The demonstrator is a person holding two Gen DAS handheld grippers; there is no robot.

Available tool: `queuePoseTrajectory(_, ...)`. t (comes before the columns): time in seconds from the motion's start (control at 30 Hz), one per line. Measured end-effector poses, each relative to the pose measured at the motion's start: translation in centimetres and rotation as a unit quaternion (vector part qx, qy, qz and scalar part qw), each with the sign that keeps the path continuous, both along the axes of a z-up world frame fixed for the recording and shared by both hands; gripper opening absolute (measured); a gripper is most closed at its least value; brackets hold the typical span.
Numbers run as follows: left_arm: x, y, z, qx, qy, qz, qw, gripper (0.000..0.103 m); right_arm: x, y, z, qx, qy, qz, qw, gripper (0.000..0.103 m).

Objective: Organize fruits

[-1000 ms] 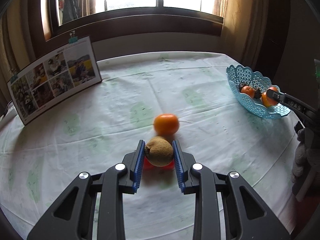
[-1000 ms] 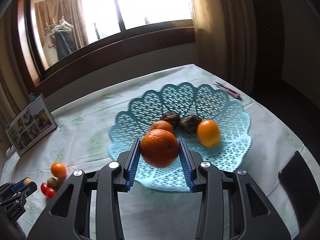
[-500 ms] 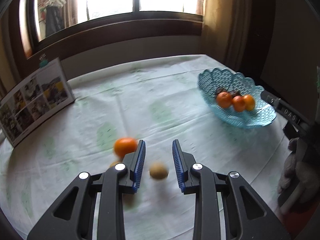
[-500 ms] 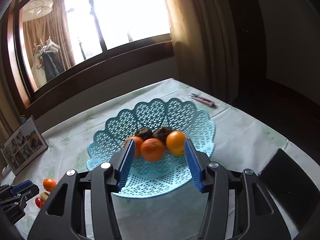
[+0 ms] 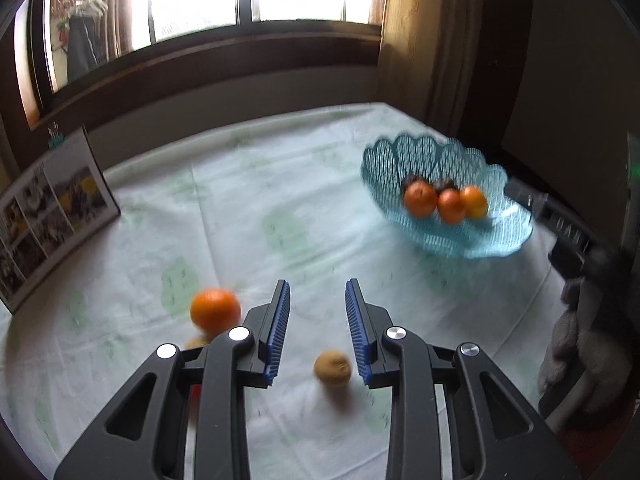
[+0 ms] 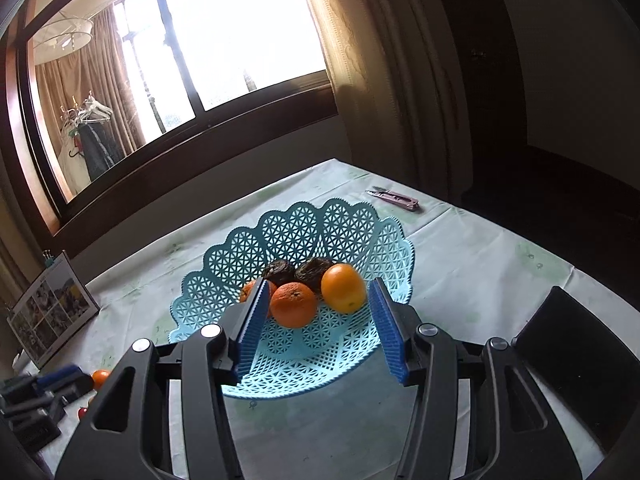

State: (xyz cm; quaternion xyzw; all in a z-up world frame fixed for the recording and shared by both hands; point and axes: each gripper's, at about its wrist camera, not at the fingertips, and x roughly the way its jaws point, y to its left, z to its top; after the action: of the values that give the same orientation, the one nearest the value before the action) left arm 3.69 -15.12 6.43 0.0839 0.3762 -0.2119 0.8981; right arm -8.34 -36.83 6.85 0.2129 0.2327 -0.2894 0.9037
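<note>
Right gripper (image 6: 320,326) had let its orange (image 6: 294,305) into basket (image 6: 320,360), fingers apart (left gripper (image 5: 316,332) too, kiwi (image 5: 332,369) dropped lower-center on counter (image 5: 240,208)).

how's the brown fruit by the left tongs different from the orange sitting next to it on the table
The brown fruit is dull tan, the orange bright and glossy. The brown fruit looks smaller than the orange. The brown fruit lies in line with the gap of the open left tongs, near the right finger; the orange sits outside the left finger. Both are roundish and rest loose on the tablecloth, outside the blue basket.
</note>
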Motion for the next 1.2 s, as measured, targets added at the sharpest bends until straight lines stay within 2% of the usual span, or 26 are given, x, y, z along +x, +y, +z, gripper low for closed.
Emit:
queuePoseTrajectory(0.2, -0.5, 0.1, -3.7, 0.01, 0.049, -0.002, 0.9987, 0.029, 0.1, 0.4, 0.0, -0.003, 0.0, 0.008, 1.0, 0.054)
queuePoseTrajectory(0.57, -0.8, 0.2, -6.0, 0.026, 0.068, 0.013, 0.9973, 0.029, 0.0, 0.7, 0.1, -0.002, -0.003, 0.014, 1.0, 0.054)
queuePoseTrajectory(0.8, -0.5, -0.7, -3.7, 0.019, 0.04, 0.014, 0.9989, 0.026, -0.4, 0.6, 0.4, 0.001, -0.014, 0.01, 1.0, 0.054)
queuePoseTrajectory(0.97, -0.2, -3.3, -0.8, 0.013, 0.005, -0.017, 0.9998, 0.025, -0.8, 0.2, 0.5, 0.007, -0.021, 0.001, 1.0, 0.054)
queuePoseTrajectory(1.2, 0.7, -6.8, 1.5, -0.004, -0.02, -0.045, 0.9988, 0.025, -1.2, -0.3, 0.6, 0.011, -0.028, -0.01, 1.0, 0.054)
